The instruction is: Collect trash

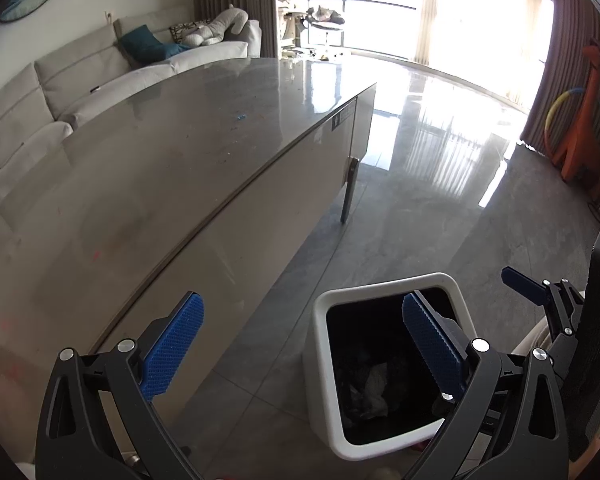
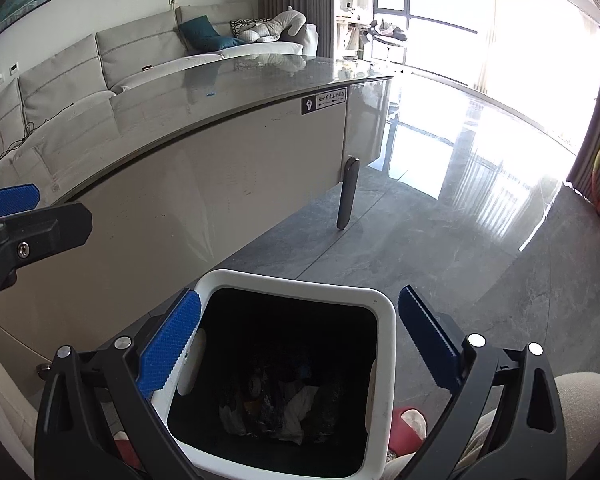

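Note:
A white trash bin (image 2: 386, 320) with a black liner stands on the floor beside the table; it also shows in the left wrist view (image 1: 320, 344). Crumpled white paper and dark wrappers (image 2: 296, 408) lie at its bottom, also seen from the left (image 1: 374, 390). My right gripper (image 2: 300, 320) is open and empty, its fingers straddling the bin's mouth from above. My left gripper (image 1: 302, 320) is open and empty, over the bin's left rim and the table's edge. The right gripper's tip (image 1: 520, 284) shows in the left view.
A long grey table (image 1: 160, 152) with a beige side panel (image 2: 204, 184) and a dark leg (image 2: 346, 196) runs left of the bin. A small blue scrap (image 1: 241, 117) lies on it. A grey sofa (image 1: 60, 80) stands behind. Glossy tiled floor (image 1: 440, 200) spreads right.

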